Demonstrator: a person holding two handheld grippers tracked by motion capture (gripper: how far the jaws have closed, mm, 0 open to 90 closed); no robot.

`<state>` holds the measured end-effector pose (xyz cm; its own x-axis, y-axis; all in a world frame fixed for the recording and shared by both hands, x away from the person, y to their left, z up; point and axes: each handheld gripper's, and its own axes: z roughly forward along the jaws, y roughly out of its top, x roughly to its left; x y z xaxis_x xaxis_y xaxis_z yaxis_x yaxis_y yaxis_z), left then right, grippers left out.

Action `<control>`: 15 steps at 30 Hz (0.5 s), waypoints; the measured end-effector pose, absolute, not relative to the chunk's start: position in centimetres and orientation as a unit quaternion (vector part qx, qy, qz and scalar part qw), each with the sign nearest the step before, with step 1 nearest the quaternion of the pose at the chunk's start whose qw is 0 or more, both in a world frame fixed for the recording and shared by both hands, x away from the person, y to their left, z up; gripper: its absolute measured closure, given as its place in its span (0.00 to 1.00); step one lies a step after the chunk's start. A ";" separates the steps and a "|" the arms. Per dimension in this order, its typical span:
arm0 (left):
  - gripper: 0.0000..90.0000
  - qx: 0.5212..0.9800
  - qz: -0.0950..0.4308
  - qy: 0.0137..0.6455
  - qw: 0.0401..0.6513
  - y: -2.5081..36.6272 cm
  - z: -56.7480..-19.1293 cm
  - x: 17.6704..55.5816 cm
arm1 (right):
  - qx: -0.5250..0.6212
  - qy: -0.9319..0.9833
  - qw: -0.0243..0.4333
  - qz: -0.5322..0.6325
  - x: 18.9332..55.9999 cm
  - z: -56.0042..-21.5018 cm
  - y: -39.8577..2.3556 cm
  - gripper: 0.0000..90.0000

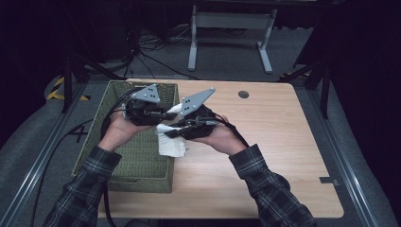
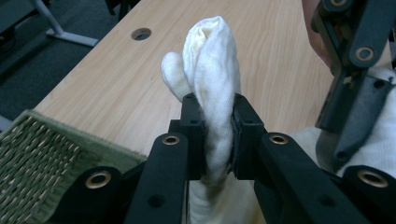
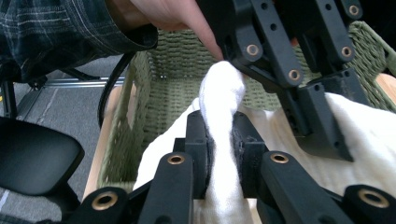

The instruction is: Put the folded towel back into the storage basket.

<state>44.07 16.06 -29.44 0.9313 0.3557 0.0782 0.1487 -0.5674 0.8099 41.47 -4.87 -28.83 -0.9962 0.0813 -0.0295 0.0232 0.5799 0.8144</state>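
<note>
A white cloth [image 1: 171,142] hangs between the two grippers above the right rim of a green woven basket [image 1: 137,165]. My left gripper [image 1: 165,113] is shut on a bunched fold of the cloth [image 2: 212,93], which sticks up past its black jaws. My right gripper [image 1: 172,132] is shut on another fold of the cloth [image 3: 223,121], with the left gripper's black linkage [image 3: 299,70] close in front of it. The two grippers point toward each other, almost touching. The rest of the cloth drapes below them.
The basket stands at the left end of a light wooden table [image 1: 265,142] with a round cable hole [image 1: 243,94] near its far edge. A grey metal stand [image 1: 231,33] and cables lie on the floor beyond. Black rails flank the table.
</note>
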 end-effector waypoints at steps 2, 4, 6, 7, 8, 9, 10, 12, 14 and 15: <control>0.88 0.875 0.118 0.148 0.445 16.7 -29.7 44.0 | 0.027 0.887 0.027 0.461 41.5 -29.1 -4.0 0.89; 0.88 0.874 0.119 0.156 0.444 17.4 -30.1 43.8 | 0.024 0.887 0.025 0.461 41.4 -29.5 -3.3 0.89; 0.88 0.874 0.118 0.162 0.443 17.9 -30.5 43.6 | 0.022 0.886 0.020 0.463 41.3 -30.0 -2.5 0.89; 0.88 0.873 0.118 0.168 0.443 18.2 -30.8 43.4 | 0.019 0.886 0.021 0.463 41.2 -30.1 -2.1 0.89; 0.88 0.872 0.118 0.169 0.443 18.4 -31.0 43.3 | 0.019 0.887 0.018 0.462 41.2 -30.5 -1.6 0.89; 0.88 0.871 0.118 0.172 0.444 18.5 -31.2 43.2 | 0.017 0.886 0.014 0.462 41.1 -30.7 -1.3 0.89; 0.88 0.873 0.119 0.174 0.441 18.8 -31.4 43.0 | 0.017 0.887 0.013 0.460 41.1 -30.9 -1.0 0.89; 0.88 0.872 0.118 0.179 0.440 19.1 -31.8 42.8 | 0.015 0.891 0.015 0.453 40.9 -31.5 -0.3 0.89; 0.88 0.871 0.117 0.183 0.440 19.5 -32.2 42.6 | 0.013 0.892 0.013 0.451 40.8 -31.9 0.0 0.89; 0.88 0.872 0.117 0.184 0.439 19.6 -32.4 42.5 | 0.013 0.893 0.013 0.450 40.8 -32.1 0.2 0.89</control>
<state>42.51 19.64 -32.38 0.9048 0.4236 0.0431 0.2177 -0.5472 0.8082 40.77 0.21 -32.09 -0.9993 0.0350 -0.0108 0.0122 0.5952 0.8035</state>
